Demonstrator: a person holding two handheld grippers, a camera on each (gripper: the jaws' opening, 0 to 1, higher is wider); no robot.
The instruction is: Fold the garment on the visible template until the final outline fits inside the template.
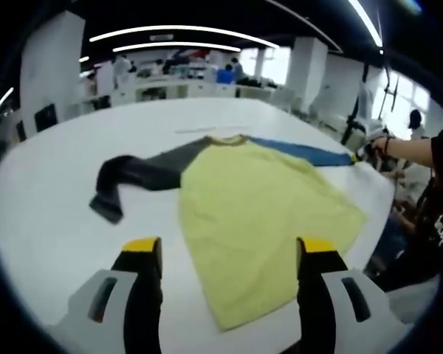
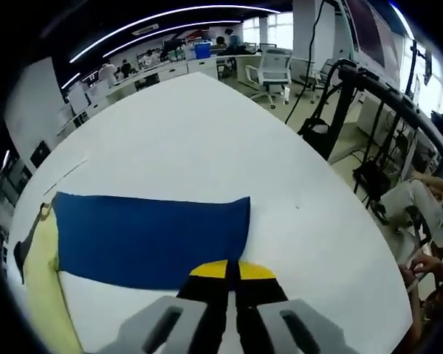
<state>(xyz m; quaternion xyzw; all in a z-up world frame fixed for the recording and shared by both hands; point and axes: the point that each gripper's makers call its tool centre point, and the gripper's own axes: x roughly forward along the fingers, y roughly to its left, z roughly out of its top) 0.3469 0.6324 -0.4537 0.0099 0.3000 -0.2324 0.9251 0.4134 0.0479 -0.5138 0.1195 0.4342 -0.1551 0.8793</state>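
Observation:
A long-sleeved shirt lies flat on the white table (image 1: 44, 221). Its body (image 1: 258, 214) is yellow-green, one sleeve (image 1: 136, 173) is dark grey and bent towards me, and the other sleeve (image 1: 303, 151) is blue and stretched out. My left gripper (image 1: 229, 249) hovers open over the shirt's hem, its yellow-tipped jaws wide apart. In the right gripper view the blue sleeve (image 2: 151, 234) lies spread out. My right gripper (image 2: 232, 271) is shut at the near corner of its cuff, pinching the cloth edge. From the left gripper view, the right gripper (image 1: 363, 151) sits at that cuff.
A thin line (image 2: 66, 174) is marked on the table beyond the collar. The table edge (image 2: 332, 192) curves close past the cuff. Off it stand an office chair (image 2: 275, 70) and a black stand (image 2: 354, 96). A person's arm (image 1: 413, 147) reaches in. Desks and people fill the background.

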